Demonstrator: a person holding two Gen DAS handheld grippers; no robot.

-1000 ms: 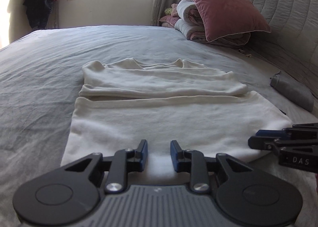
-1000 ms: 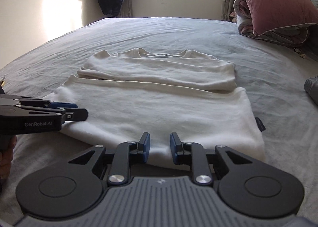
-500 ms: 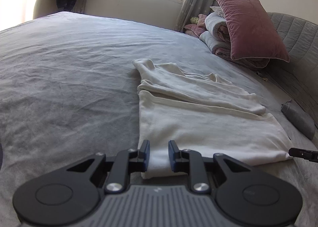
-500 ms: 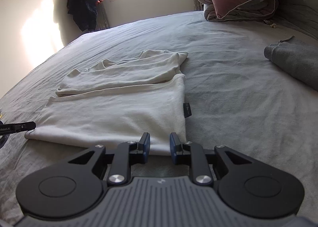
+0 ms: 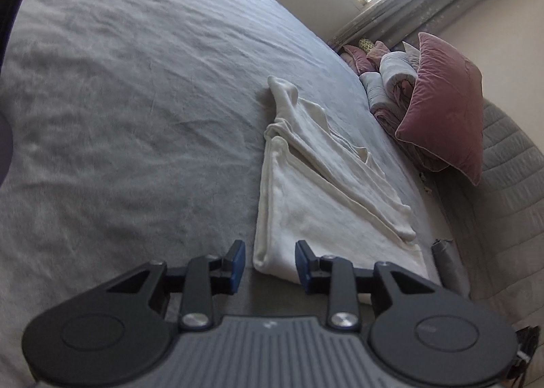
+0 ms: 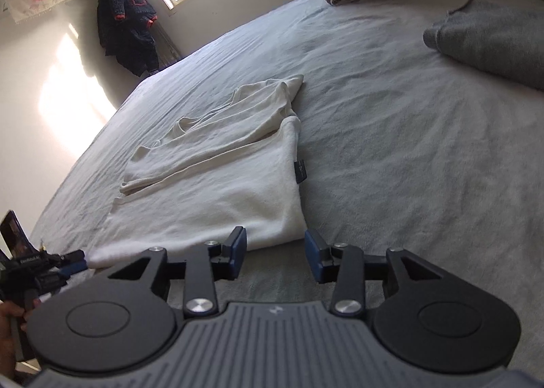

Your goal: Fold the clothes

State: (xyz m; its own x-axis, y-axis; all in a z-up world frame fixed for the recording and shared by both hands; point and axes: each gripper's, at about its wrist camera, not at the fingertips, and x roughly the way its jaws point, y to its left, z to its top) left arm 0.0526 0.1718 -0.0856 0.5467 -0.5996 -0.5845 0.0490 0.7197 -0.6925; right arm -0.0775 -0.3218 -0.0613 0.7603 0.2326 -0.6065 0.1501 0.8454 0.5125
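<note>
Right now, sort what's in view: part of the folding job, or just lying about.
Job:
cream top, sleeves already folded in
left gripper, open at its hem corner
right gripper, open at the other corner

Lying about:
grey garment
pink pillow
rolled bedding
dark jacket

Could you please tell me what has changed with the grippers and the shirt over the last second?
Both grippers swung out to the near corners of the cream shirt and opened wider: left gripper at its left corner, right gripper at its right. Neither has gripped. The shirt lies unchanged on the bed.
</note>
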